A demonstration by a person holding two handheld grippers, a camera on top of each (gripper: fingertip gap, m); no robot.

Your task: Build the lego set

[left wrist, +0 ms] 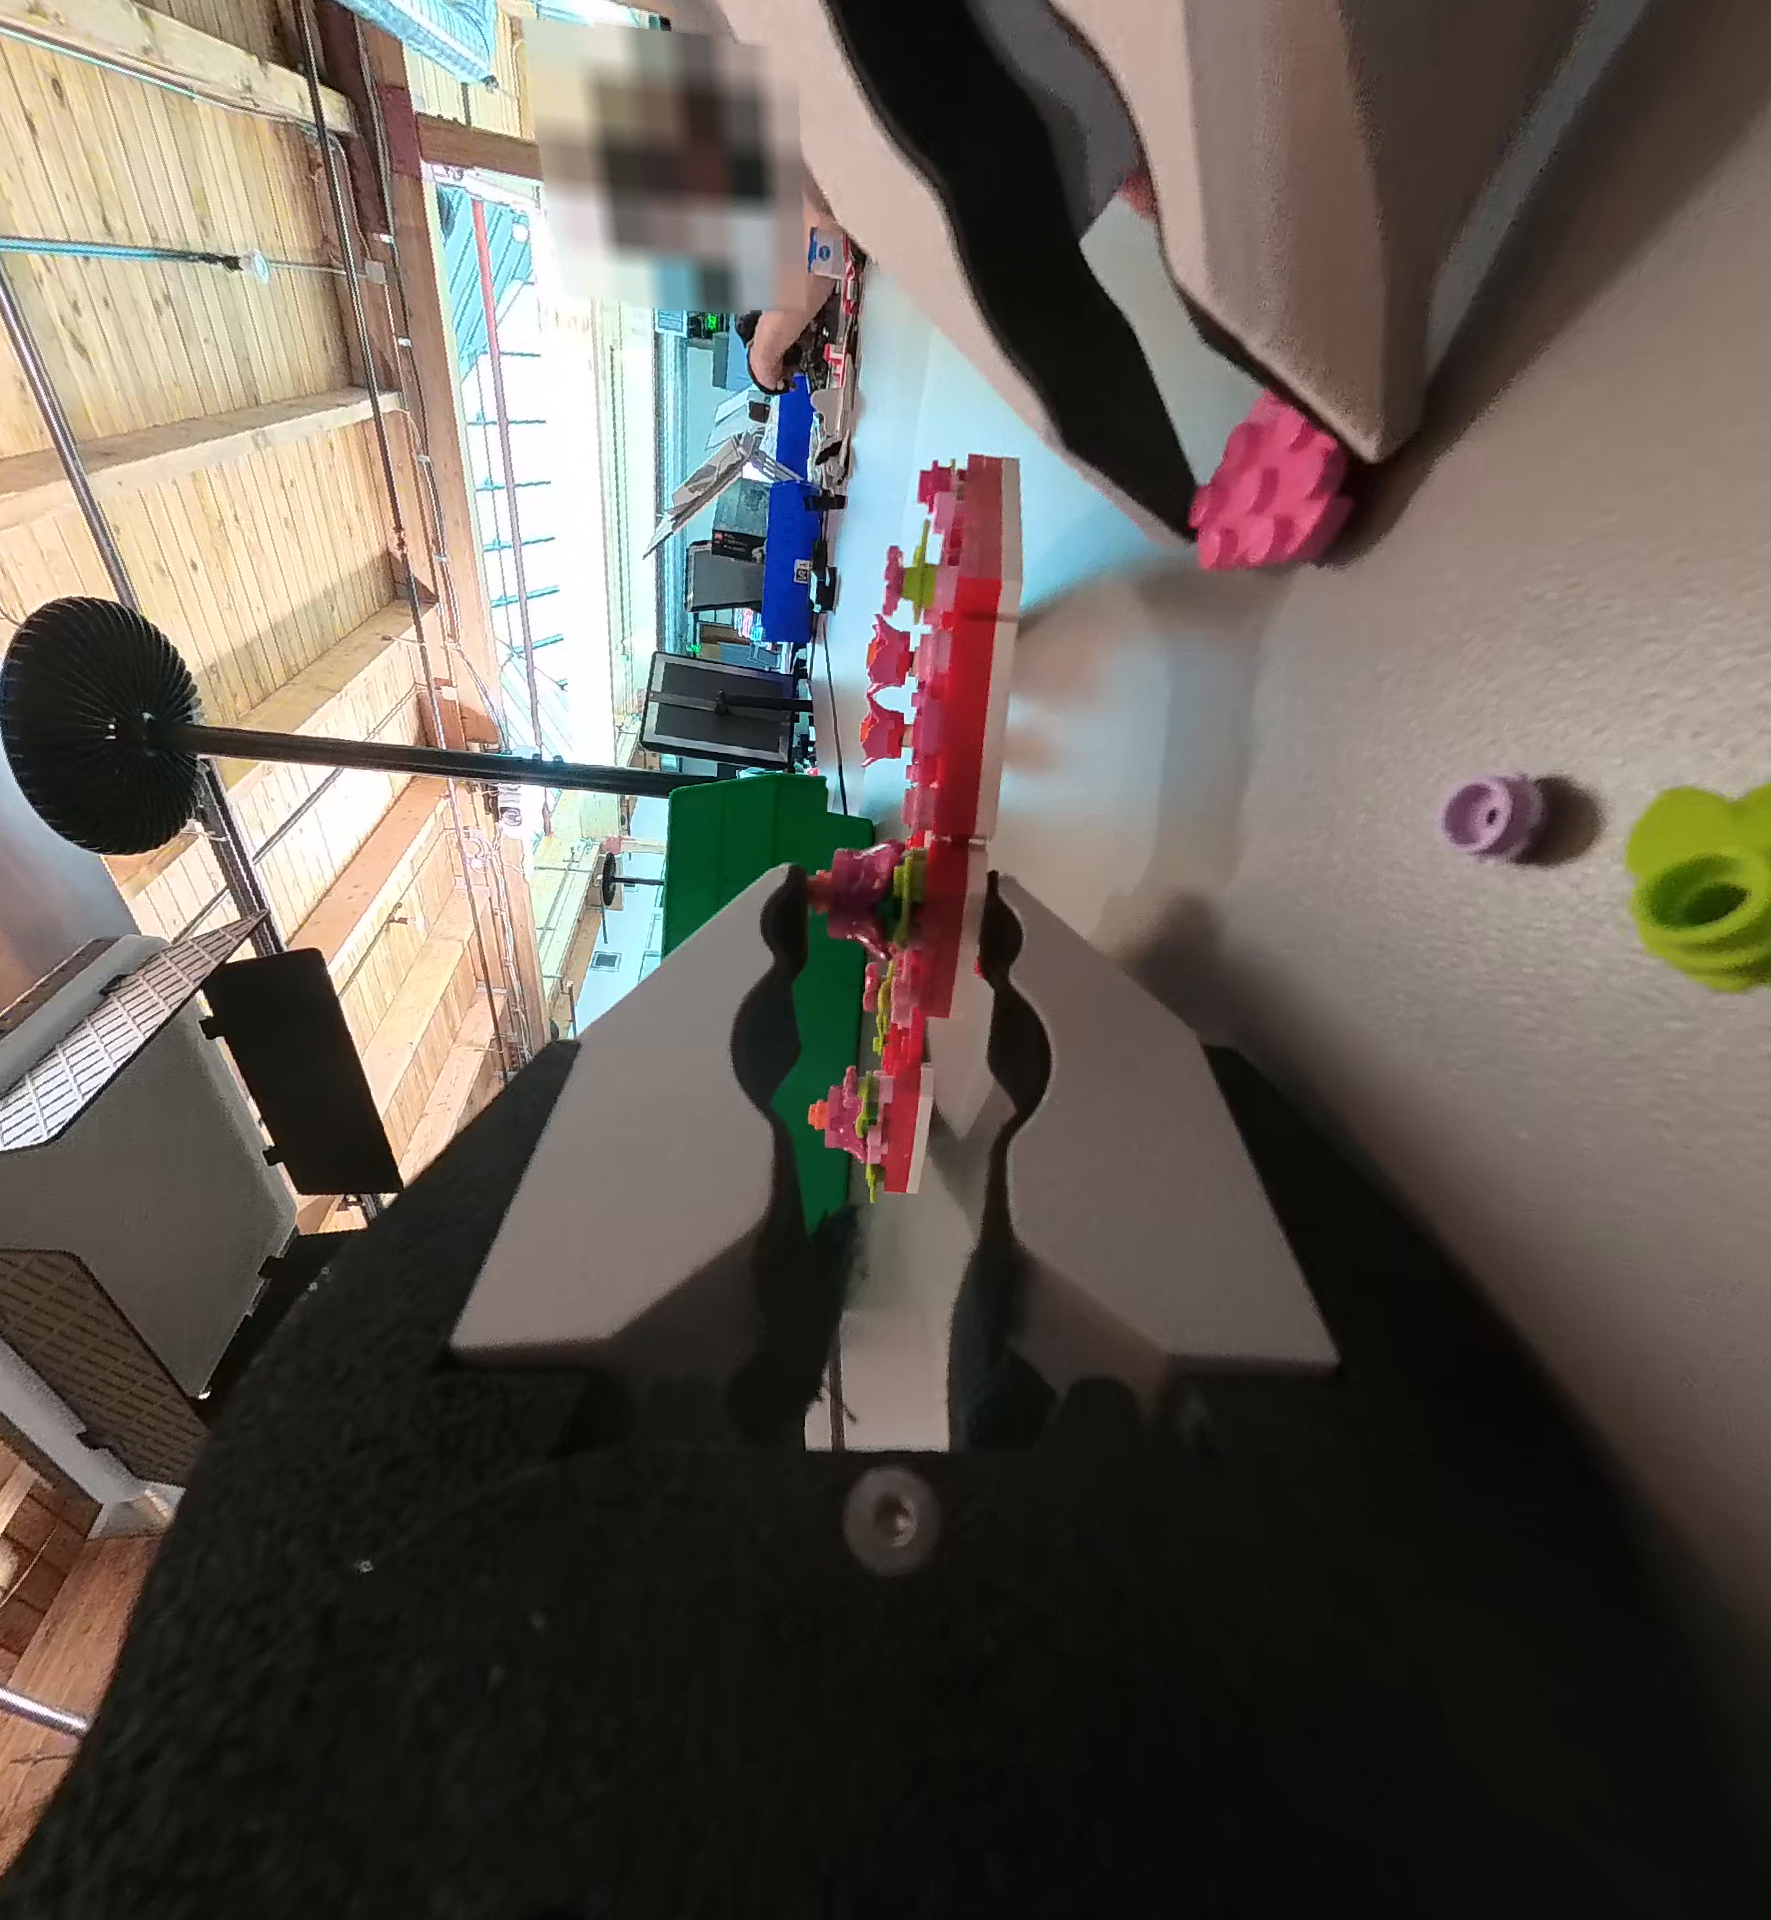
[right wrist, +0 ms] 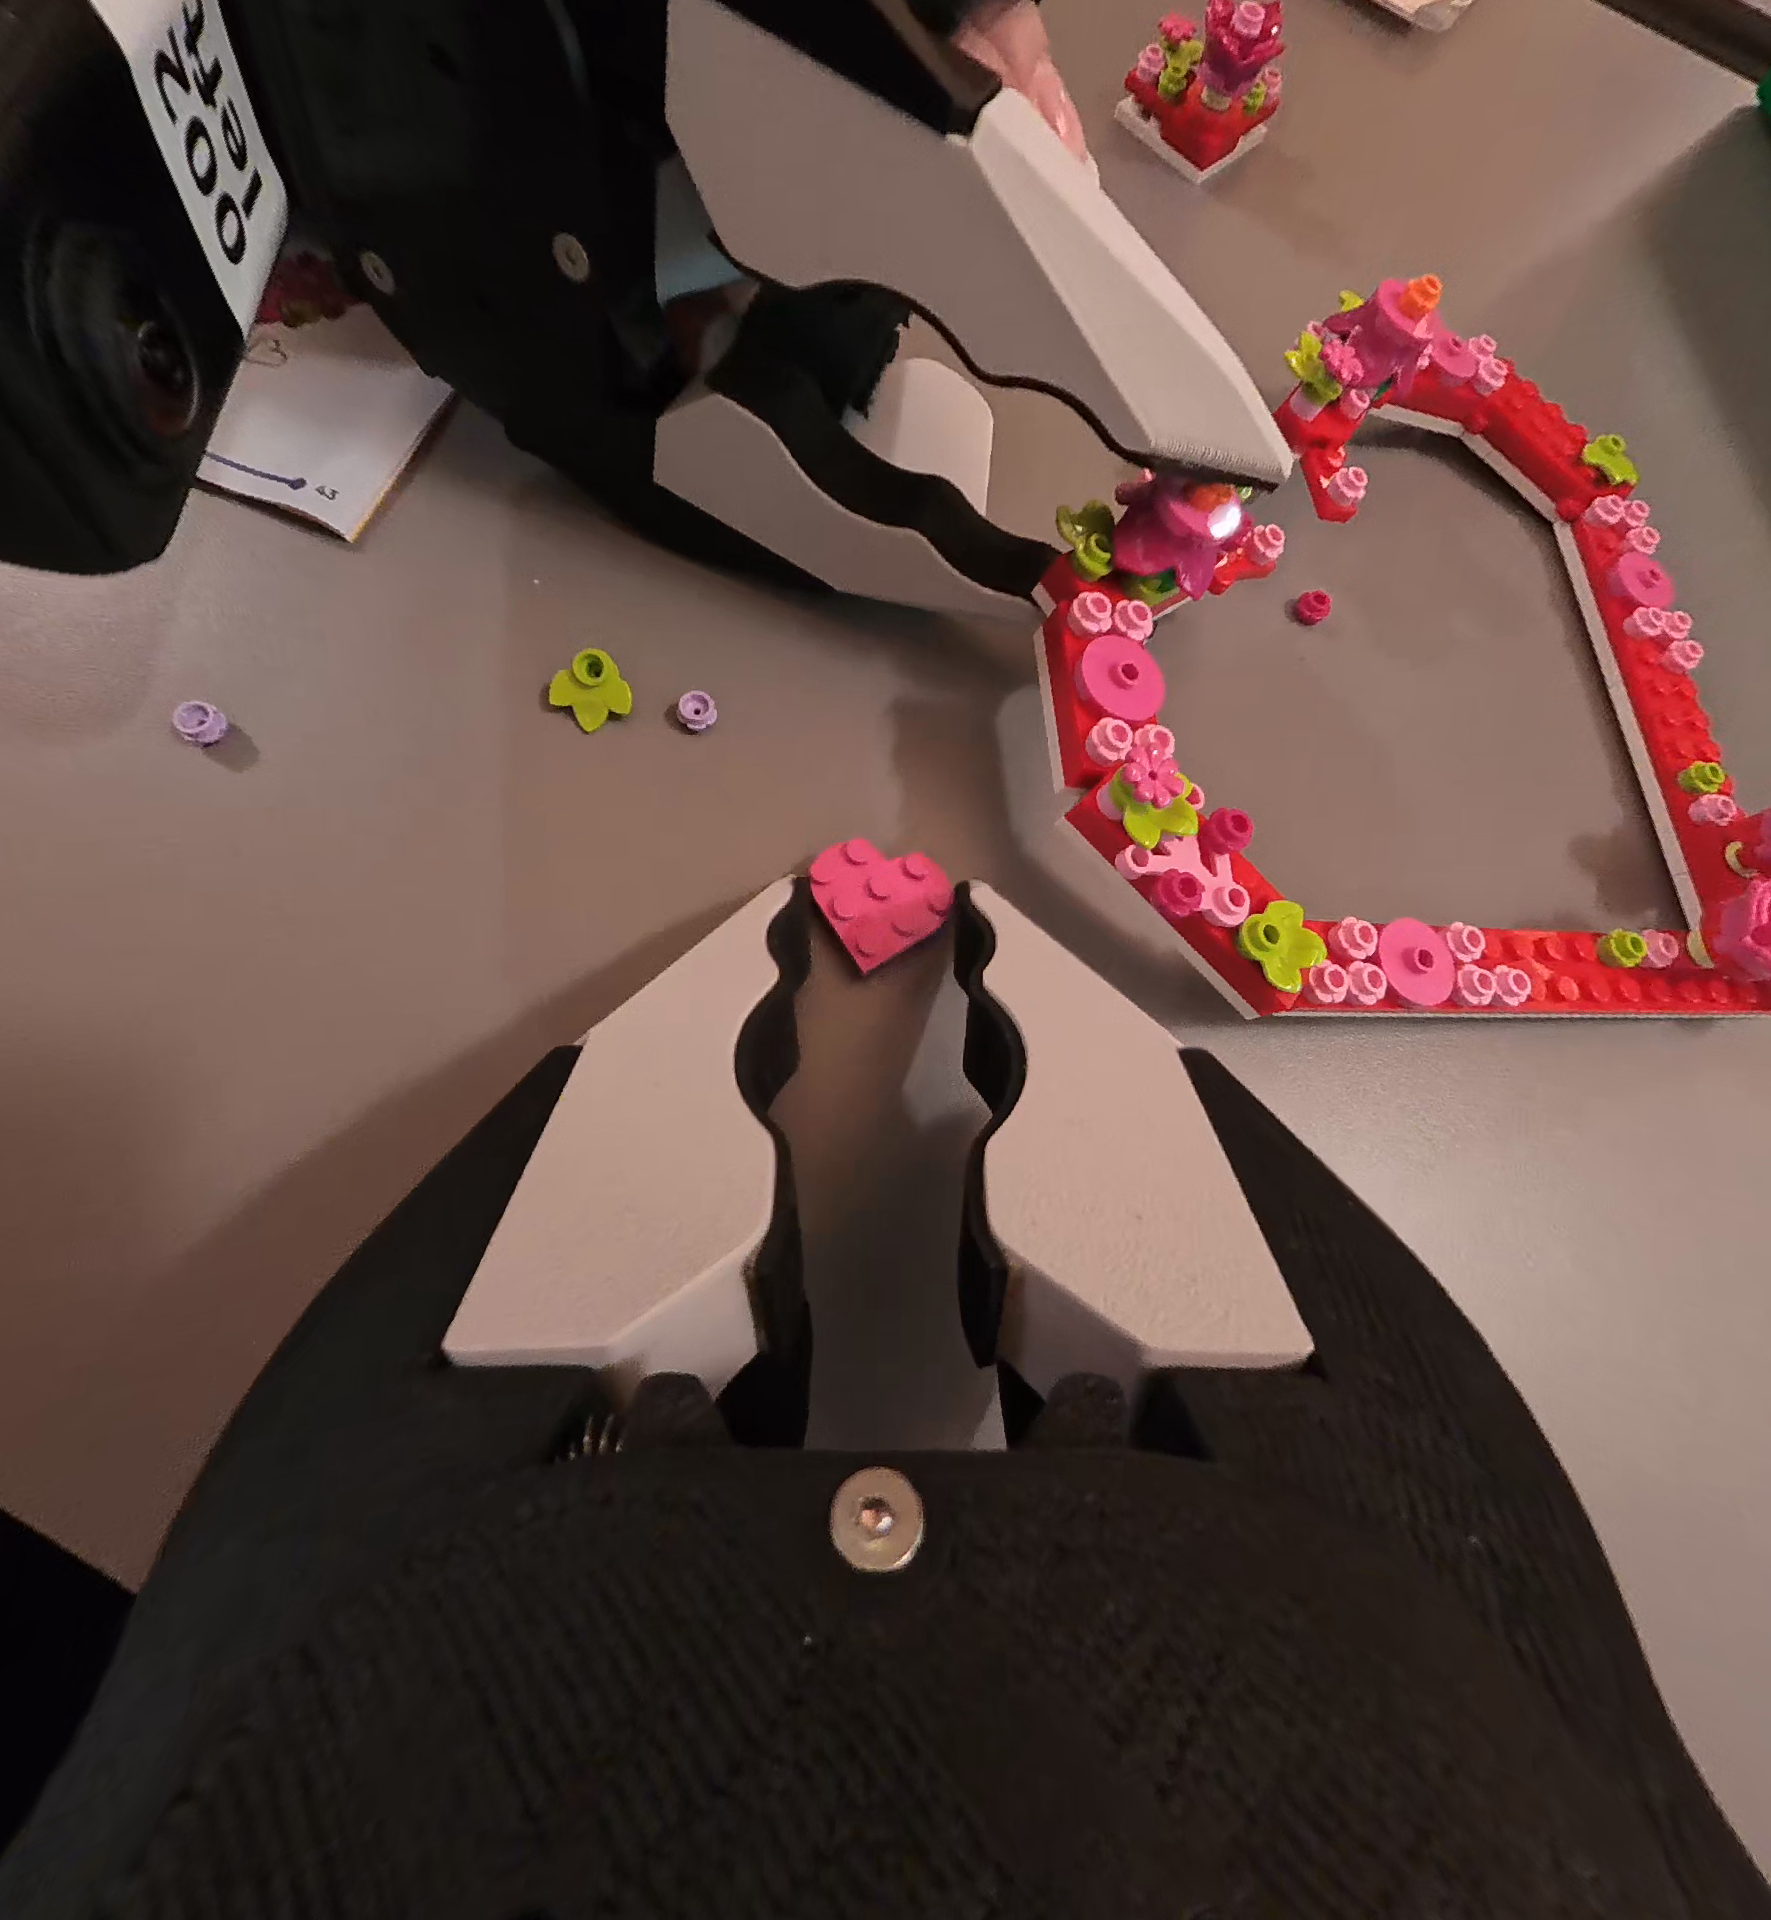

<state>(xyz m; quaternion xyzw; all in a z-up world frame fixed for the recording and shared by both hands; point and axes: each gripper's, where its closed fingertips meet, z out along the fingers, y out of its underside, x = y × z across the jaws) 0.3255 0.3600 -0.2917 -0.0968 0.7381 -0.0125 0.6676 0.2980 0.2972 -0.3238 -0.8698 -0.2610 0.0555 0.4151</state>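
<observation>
The right tool [right wrist: 876,904] is gripping the pink heart plate [right wrist: 879,902] at its tips just above the tabletop [right wrist: 445,935], the red heart frame [right wrist: 1629,582] lying forward-right, where the left tool [right wrist: 1151,520] is clamping a frame corner.

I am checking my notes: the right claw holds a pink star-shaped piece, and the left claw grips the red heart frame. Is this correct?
Not quite. The pink piece in the right claw is heart-shaped, not a star, as the right wrist view shows. The left claw does grip the red heart frame.
</observation>
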